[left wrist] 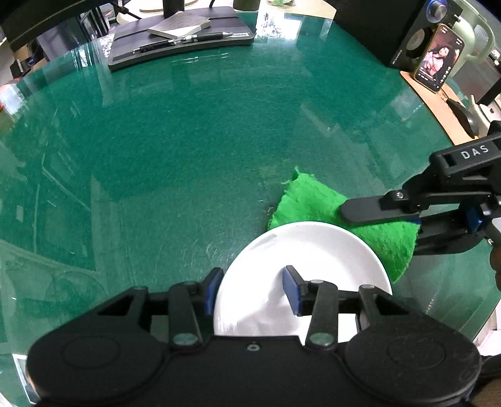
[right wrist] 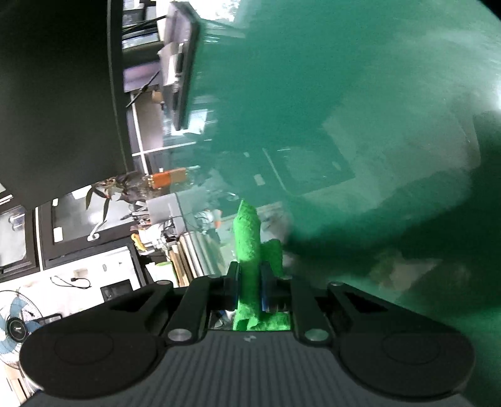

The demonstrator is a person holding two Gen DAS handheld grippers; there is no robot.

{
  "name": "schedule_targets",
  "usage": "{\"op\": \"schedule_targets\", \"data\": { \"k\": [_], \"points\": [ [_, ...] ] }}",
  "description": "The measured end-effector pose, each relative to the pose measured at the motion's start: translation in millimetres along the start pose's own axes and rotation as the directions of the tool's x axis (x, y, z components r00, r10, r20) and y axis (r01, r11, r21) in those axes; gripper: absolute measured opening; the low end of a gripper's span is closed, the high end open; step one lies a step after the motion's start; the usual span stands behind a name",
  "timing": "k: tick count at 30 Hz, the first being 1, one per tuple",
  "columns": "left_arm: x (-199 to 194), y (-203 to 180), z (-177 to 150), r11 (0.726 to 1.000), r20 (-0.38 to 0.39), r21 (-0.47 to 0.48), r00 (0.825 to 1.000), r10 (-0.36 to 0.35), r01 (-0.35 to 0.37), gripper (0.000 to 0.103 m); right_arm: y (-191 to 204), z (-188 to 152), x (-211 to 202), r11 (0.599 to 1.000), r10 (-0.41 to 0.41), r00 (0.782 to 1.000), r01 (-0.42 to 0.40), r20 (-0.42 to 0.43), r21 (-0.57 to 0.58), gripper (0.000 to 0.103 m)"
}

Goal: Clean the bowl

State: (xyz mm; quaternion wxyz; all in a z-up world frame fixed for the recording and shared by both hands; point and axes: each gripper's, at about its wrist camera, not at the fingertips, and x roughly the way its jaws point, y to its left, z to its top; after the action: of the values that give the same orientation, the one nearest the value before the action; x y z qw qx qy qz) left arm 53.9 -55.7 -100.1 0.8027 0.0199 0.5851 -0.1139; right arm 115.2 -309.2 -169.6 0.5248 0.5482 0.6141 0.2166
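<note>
Bowl (left wrist: 300,266) on green worktop (left wrist: 188,141), rim between your left gripper (left wrist: 250,289) fingers, pads apart | right gripper (right wrist: 249,289) fingers clamp green cloth (right wrist: 247,238) beside bowl | risk: unclamped bowl slides when you wipe.

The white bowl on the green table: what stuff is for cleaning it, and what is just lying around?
For the job:
- white bowl, its rim between the left gripper's jaws
- green cloth, pinched in the right gripper

Just lying about:
- phone propped at the table's far right
- pen and grey notebook on the black stand
- black speaker
</note>
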Motion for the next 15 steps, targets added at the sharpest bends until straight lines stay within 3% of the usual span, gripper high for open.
{"op": "schedule_targets", "data": {
  "k": [6, 15],
  "points": [
    [2, -4, 3, 1.0, -0.007, -0.003, 1.0, 0.018, -0.018, 0.044, 19, 8, 35, 0.998, 0.038, 0.999, -0.04, -0.036, -0.05, 0.015],
    [5, -8, 5, 0.999, -0.005, -0.01, 0.999, 0.043, -0.043, 0.046, -1, 7, 9, 1.0, -0.002, 0.999, 0.001, -0.048, -0.018, 0.015]
  ]
}}
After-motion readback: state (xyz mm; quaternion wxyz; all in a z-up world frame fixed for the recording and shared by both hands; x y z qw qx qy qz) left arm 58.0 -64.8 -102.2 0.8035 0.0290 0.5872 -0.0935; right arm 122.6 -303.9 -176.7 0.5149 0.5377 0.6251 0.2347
